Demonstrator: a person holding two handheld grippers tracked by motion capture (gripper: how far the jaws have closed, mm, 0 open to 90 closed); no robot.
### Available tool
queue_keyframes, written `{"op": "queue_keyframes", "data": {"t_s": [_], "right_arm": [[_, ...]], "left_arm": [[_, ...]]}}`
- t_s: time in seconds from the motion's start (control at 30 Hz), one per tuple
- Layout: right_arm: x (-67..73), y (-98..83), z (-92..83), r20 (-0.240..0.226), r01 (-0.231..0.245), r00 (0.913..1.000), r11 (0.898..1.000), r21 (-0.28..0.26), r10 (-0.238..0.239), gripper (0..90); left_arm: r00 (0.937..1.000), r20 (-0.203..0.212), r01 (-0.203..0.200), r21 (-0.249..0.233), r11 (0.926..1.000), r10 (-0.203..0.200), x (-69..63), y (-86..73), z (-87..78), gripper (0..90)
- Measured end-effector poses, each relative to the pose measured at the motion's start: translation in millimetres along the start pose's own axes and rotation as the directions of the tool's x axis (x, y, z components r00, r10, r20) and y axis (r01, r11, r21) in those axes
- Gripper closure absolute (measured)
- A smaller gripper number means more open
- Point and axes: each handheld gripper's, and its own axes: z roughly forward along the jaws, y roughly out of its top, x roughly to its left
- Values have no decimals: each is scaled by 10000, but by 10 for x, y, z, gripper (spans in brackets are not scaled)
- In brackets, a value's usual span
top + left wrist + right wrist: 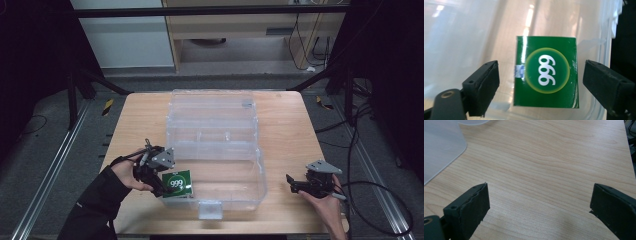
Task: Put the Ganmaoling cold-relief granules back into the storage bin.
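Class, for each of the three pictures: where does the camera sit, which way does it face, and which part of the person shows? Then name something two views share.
High view: fixed above the person's side, looking forward and down on the wooden table; forearms, both hands, left gripper and right gripper.
Left gripper view: rides the left gripper, facing the green box; open jaws.
Right gripper view: faces bare tabletop; open jaws.
Shared: green box and clear plastic case.

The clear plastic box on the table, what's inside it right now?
The clear plastic box holds one green carton marked 999, near its left front corner. The left hand-held gripper hides the carton's left edge; the rest looks empty.
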Motion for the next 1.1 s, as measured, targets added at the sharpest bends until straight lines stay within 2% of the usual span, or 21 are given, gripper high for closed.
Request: {"op": "queue_keyframes", "data": {"t_s": [0.3,0.37,0.4,0.47,0.53,0.57,0.6,0.63,0.67,0.7,0.73,0.77,0.8,0.83,0.87,0.9,0.93,0.97,1.0,1.03,1.1], "right_arm": [[-7,1,-9,64,-52,10000,10000,-55,52,39],[-6,1,-13,74,-55,10000,10000,-50,56,42],[-6,1,-13,74,-55,10000,10000,-50,56,42],[-6,2,-15,65,-81,9999,9999,-64,82,43],[-5,2,-16,64,-90,9999,9999,-62,90,43],[-3,2,-16,60,-100,9999,9999,-62,100,44],[-3,3,-16,57,-112,9999,9999,-64,113,45],[-3,3,-16,57,-112,9999,9999,-64,113,45],[-5,2,-13,65,-91,9999,9999,-67,91,46],[-5,2,-13,65,-91,9999,9999,-67,91,46],[-4,1,-13,62,-95,9999,9999,-63,95,47],[-4,2,-14,52,-114,9999,9999,-61,114,47],[-3,2,-16,41,-134,9999,9999,-59,134,48],[-3,2,-16,41,-134,9999,9999,-59,134,48],[-3,1,-15,44,-139,9999,9999,-67,139,49],[-5,0,-13,68,-103,9999,9999,-78,103,49],[-5,0,-13,68,-103,9999,9999,-78,103,49],[-3,0,-11,52,-132,9999,9999,-78,132,49],[-2,0,-11,53,-138,9999,9999,-70,138,49],[-2,0,-11,53,-138,9999,9999,-70,138,49],[1,0,-11,22,-189,9998,9998,-55,189,49]], "left_arm": [[9903,-878,985,-1007,9900,-1075,72,-170,-289,182],[9793,-1292,1388,-1330,9813,-1560,85,-262,-352,182],[9793,-1292,1388,-1330,9813,-1560,85,-262,-352,181],[9661,-1484,1861,-1671,9682,-2113,99,-378,-392,183],[9594,-1586,2043,-1803,9622,-2334,101,-431,-403,183],[9517,-1671,2248,-1927,9552,-2577,100,-473,-406,187],[9360,-1842,2585,-2180,9411,-2998,101,-563,-413,188],[9360,-1842,2585,-2180,9411,-2998,101,-563,-413,188],[9181,-2077,2869,-2395,9276,-3376,103,-655,-422,188],[9181,-2077,2869,-2395,9276,-3376,103,-655,-422,188],[8940,-2297,3200,-2738,9070,-3847,106,-752,-434,188],[8940,-2297,3200,-2738,9070,-3847,106,-752,-434,188],[8660,-2501,3519,-3107,8830,-4331,106,-850,-438,190],[8660,-2501,3519,-3107,8830,-4331,106,-850,-438,190],[8417,-2746,3694,-3352,8667,-4649,104,-934,-426,190],[8260,-2760,3876,-3552,8507,-4916,104,-995,-408,190],[8260,-2760,3876,-3552,8507,-4916,104,-995,-408,190],[8131,-2842,3985,-3642,8417,-5080,104,-1041,-390,190],[7819,-3054,4233,-3799,8225,-5434,104,-1123,-344,190],[7819,-3054,4233,-3799,8225,-5434,104,-1123,-344,190],[7516,-3290,4448,-3872,8076,-5717,111,-1194,-294,190]]}}
